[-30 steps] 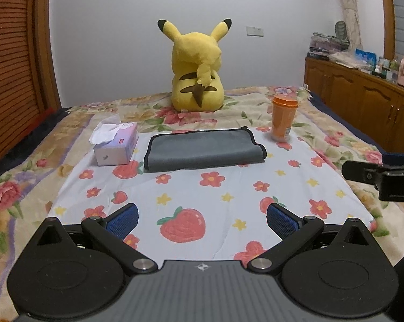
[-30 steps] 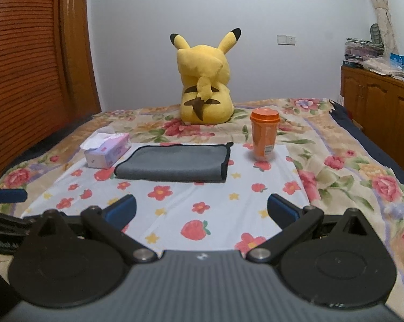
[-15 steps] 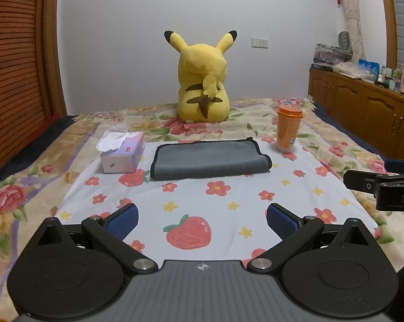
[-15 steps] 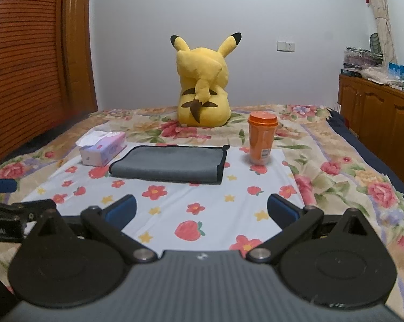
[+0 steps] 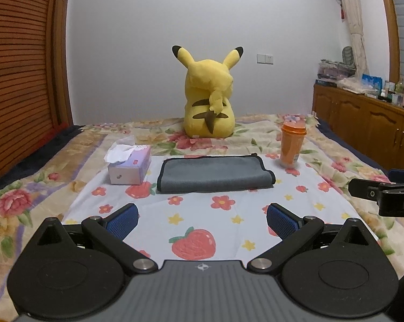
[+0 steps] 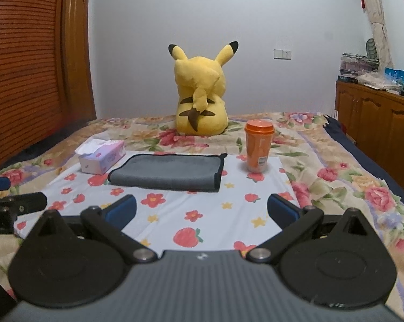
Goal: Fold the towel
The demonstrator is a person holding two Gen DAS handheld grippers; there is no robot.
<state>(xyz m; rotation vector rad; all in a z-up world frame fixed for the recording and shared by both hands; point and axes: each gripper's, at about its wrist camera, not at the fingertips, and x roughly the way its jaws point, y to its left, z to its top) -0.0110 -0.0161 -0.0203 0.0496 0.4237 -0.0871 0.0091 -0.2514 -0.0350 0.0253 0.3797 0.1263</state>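
Towel (image 5: 215, 174) grey, folded flat on fruit-print sheet (image 5: 202, 214), between tissue box (image 5: 129, 165) and orange cup (image 5: 292, 145); left gripper (image 5: 202, 218) wide, empty; right gripper (image 6: 202, 210) wide, empty, both well short of towel

wall (image 5: 202, 26): plain pale grey | wardrobe (image 5: 19, 80): slatted wood, left | cabinets (image 6: 376, 112): wooden, right, cluttered top | curtain (image 5: 352, 21): pale | bed (image 6: 336, 161): floral cover
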